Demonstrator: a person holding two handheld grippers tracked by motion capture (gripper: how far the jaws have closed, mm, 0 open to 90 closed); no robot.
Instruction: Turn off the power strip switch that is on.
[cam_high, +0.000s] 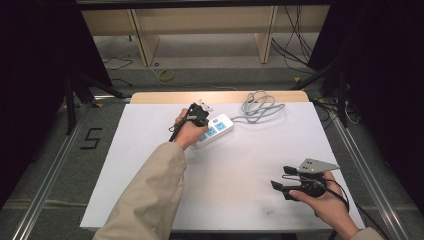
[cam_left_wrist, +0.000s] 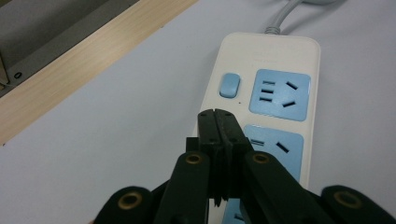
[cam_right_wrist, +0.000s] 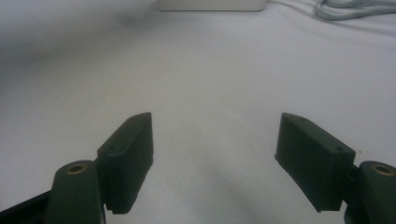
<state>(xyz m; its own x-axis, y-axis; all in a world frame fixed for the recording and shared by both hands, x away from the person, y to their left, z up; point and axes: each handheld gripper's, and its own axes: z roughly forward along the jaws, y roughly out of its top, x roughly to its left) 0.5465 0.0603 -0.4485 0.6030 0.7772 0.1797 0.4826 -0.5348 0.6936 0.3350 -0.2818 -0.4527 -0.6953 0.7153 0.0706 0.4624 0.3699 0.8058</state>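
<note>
The power strip (cam_left_wrist: 266, 93) is cream-white, with pale blue socket panels and a pale blue switch (cam_left_wrist: 229, 85); its coiled cord (cam_high: 260, 106) is light grey. The tabletop (cam_high: 250, 165) is covered in plain white, with a light wood strip along the far edge. Both grippers are black: the left gripper (cam_left_wrist: 218, 122) and the right gripper (cam_right_wrist: 215, 154), which carries a grey plate (cam_high: 317, 165). The person's sleeve (cam_high: 150, 195) is beige.

white power strip (cam_high: 216, 129) (blue sockets) flat on table, cord coiled behind.
</note>
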